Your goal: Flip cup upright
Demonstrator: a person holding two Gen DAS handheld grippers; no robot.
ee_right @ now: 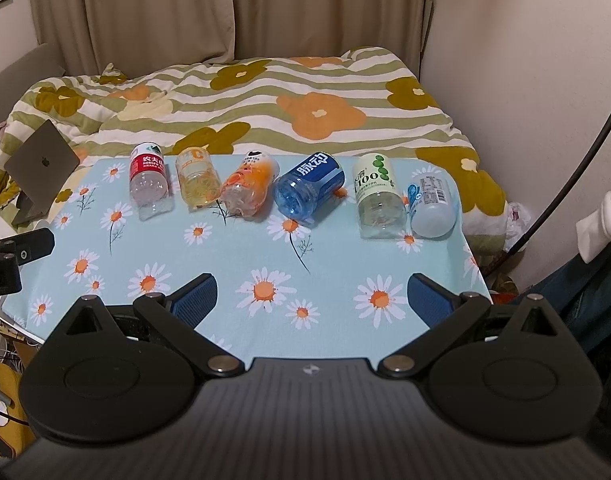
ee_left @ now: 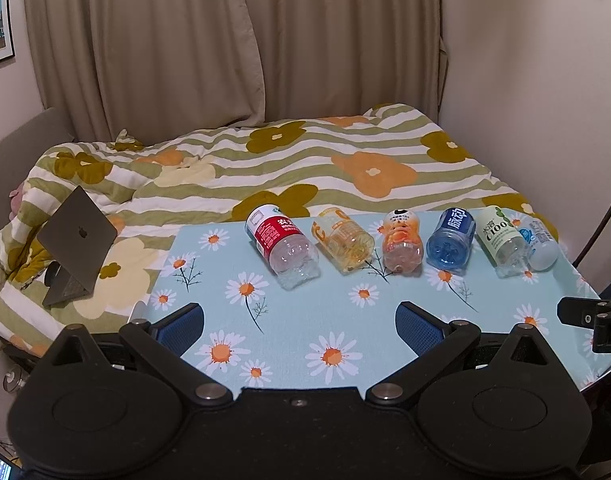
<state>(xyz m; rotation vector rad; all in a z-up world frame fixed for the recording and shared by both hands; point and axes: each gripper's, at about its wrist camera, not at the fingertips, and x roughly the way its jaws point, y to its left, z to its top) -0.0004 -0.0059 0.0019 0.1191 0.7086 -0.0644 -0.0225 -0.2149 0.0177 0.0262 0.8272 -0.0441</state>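
Note:
Several plastic bottles lie on their sides in a row at the far edge of the daisy-print table (ee_left: 305, 320) (ee_right: 185, 264): a red-label bottle (ee_left: 279, 244) (ee_right: 148, 186), a yellow one (ee_left: 343, 240) (ee_right: 196, 180), an orange one (ee_left: 401, 240) (ee_right: 247, 184), a blue one (ee_left: 451, 240) (ee_right: 309, 188), a green-label one (ee_left: 501, 240) (ee_right: 379, 200) and a small pale one (ee_left: 539, 246) (ee_right: 429, 206). My left gripper (ee_left: 299, 320) is open and empty, well short of the row. My right gripper (ee_right: 311, 294) is open and empty too.
A bed with a flowered striped quilt (ee_left: 285, 160) (ee_right: 265, 100) lies beyond the table. An open laptop (ee_left: 75, 240) (ee_right: 39, 168) stands on it at the left. Curtains (ee_left: 225, 40) hang behind. The other gripper's body shows at the right edge (ee_left: 593, 316) and left edge (ee_right: 13, 256).

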